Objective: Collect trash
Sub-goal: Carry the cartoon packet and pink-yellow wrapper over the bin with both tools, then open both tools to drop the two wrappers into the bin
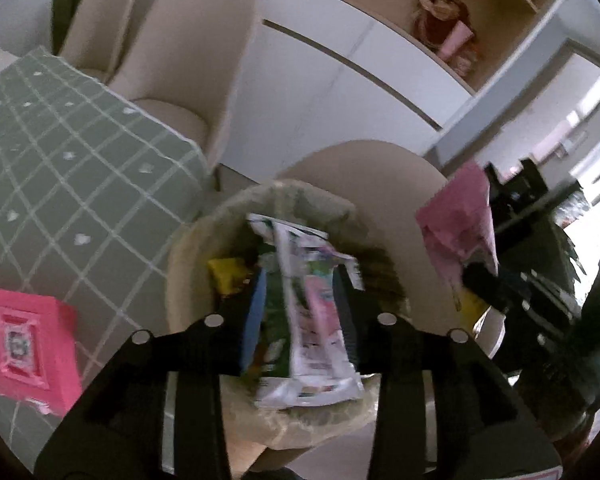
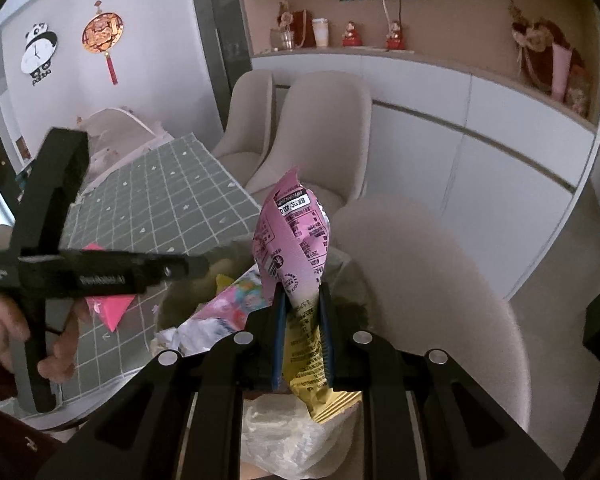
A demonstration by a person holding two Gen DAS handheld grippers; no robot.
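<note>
Pink wrapper (image 2: pixel 296 236) is pinched by right gripper (image 2: pixel 302 336); left gripper (image 1: pixel 300 312), jaws spread, releases white wrapper (image 1: pixel 316 320) over bin (image 1: pixel 188 264); pink packet (image 1: pixel 24 344) at 9 o'clock remains.

Black hand-held gripper (image 2: pixel 302 330): blue finger pads (image 2: pixel 278 336), round silver screws (image 2: pixel 243 337), white lettering on the frame.

Pink, green and beige under my cameras

I see a white, pink and green printed wrapper (image 1: pixel 316 320), a pink-and-yellow packet (image 2: pixel 300 264) with black print, a sage-green tabletop (image 1: pixel 80 168) cloth gridded in white with small hearts, a hot-pink box (image 1: pixel 24 340), beige chairs (image 2: pixel 320 132), a pale translucent bin liner (image 1: pixel 188 256), and my black grippers' blue pads (image 2: pixel 278 328).
</note>
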